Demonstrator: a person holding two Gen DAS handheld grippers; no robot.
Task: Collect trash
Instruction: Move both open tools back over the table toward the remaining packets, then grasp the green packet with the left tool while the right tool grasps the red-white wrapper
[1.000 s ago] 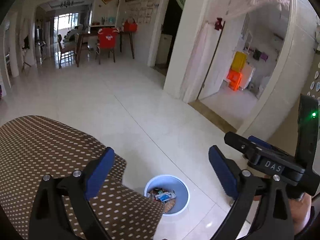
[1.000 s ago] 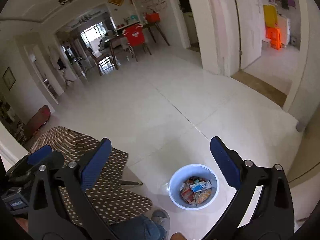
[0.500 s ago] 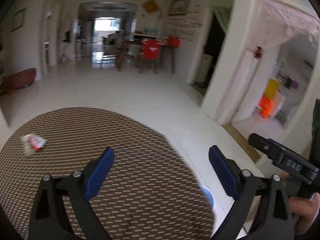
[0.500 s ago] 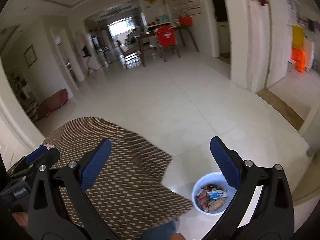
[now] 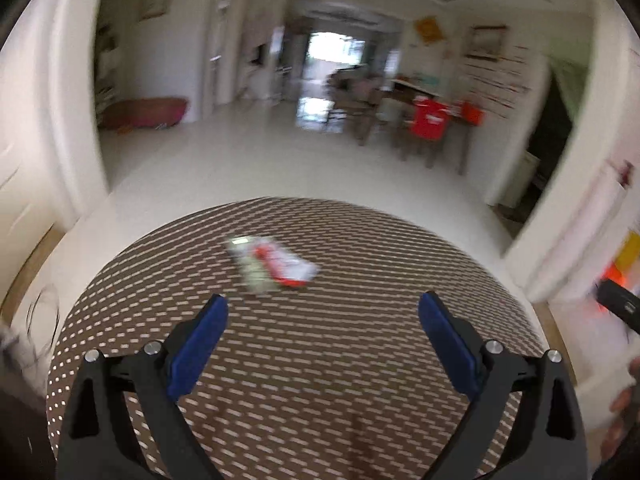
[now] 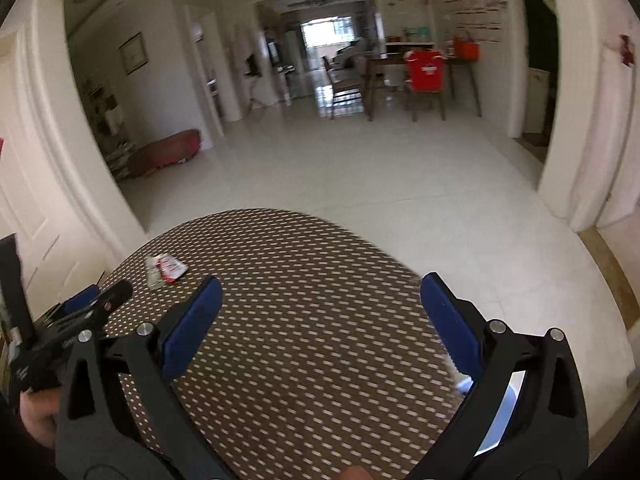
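The left gripper (image 5: 322, 316) has its two blue-padded fingers (image 5: 198, 346) spread wide and holds nothing; it hangs over the near part of a round table (image 5: 360, 360) covered in a brown cloth with pale dashes. Just beyond the gap between its fingers, toward the far middle of the table, lie two pieces of trash that touch each other: a red-and-white wrapper (image 5: 286, 266) and, at its left, a pale greenish wrapper (image 5: 252, 276); both are blurred, so their print cannot be read.

The right gripper (image 6: 320, 306) is likewise spread wide and empty, over the near right part of the same table; from its view the two wrappers sit at the far left of the tabletop, well apart from its fingers, and the left gripper's tip shows at the left edge near them. One pale blue bin (image 6: 500, 412) shows on the floor at the table's near right edge, mostly hidden behind the right finger.

Beyond the table: white tiled floor (image 6: 380, 168); one red-backed chair (image 6: 425, 70) at a far dark dining table (image 6: 384, 64); one red cushion (image 6: 168, 152) on the floor at far left.
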